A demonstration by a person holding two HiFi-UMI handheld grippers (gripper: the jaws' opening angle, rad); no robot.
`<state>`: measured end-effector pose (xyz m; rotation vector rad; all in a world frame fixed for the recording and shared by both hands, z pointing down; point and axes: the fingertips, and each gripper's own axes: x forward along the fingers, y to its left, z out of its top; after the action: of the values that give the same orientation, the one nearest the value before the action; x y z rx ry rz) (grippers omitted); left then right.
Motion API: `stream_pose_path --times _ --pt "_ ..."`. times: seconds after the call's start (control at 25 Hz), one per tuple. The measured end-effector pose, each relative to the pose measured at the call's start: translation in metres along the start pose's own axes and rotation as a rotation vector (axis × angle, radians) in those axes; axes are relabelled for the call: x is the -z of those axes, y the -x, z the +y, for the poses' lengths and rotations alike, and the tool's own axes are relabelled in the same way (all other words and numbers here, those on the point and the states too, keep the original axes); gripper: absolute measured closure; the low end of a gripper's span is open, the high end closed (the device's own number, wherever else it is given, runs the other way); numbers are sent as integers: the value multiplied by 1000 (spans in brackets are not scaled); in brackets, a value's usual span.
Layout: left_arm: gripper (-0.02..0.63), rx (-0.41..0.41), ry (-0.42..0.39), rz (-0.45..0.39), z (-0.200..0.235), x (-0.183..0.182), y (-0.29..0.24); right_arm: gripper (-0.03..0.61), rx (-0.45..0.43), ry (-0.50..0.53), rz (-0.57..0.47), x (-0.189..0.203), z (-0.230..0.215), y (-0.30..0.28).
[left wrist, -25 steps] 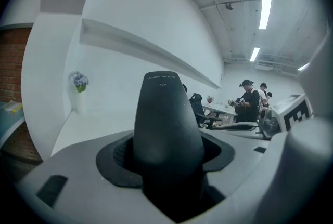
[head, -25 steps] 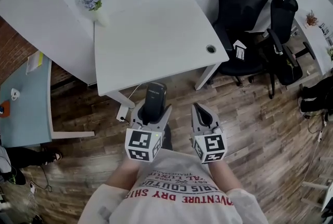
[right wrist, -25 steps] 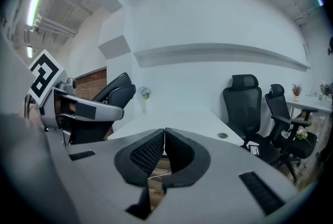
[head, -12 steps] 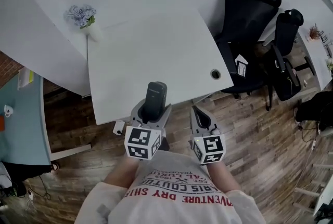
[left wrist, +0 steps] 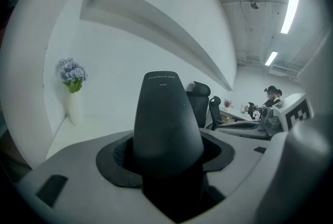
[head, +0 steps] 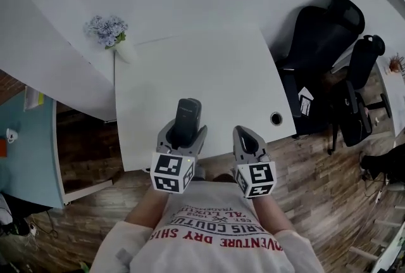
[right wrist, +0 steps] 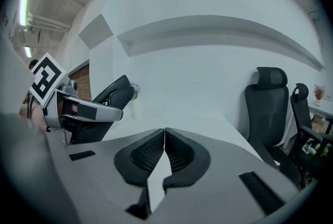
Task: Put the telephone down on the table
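A black telephone handset [head: 187,121] stands out of my left gripper [head: 183,132], whose jaws are shut on its lower half; in the left gripper view the handset [left wrist: 165,124] fills the middle of the picture. It hangs over the near edge of the white table [head: 209,75]. My right gripper [head: 245,137] is beside it to the right, shut with its pads [right wrist: 156,154] together and nothing between them. From the right gripper view I see the left gripper [right wrist: 101,103] with the handset at the left.
A white vase with pale blue flowers [head: 112,36] stands at the table's far left corner. A cable hole [head: 276,118] sits near the table's right front corner. Black office chairs [head: 329,56] stand to the right on the wooden floor.
The person has stepped toward the table: both grippers, earlier over the wooden floor, are now over the table's near edge. The handset stays held in the left gripper.
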<state>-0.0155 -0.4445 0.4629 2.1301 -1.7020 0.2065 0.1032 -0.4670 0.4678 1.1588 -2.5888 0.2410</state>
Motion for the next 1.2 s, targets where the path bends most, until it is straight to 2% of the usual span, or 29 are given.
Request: stream_pose_path --times 0.16,0.68,0.92,1.2 --pt "314 -66 24 9 28 1 -8 554 -32 17 11 -4 1 -35" --pt "314 -333 130 15 113 0 -30 554 -277 106 40 -27 15 -139" --pt "314 -434 198 92 152 28 -45 554 -371 115 90 -17 19 -181" --pt "314 -456 250 214 184 67 -86 554 -415 100 152 4 18 -218"
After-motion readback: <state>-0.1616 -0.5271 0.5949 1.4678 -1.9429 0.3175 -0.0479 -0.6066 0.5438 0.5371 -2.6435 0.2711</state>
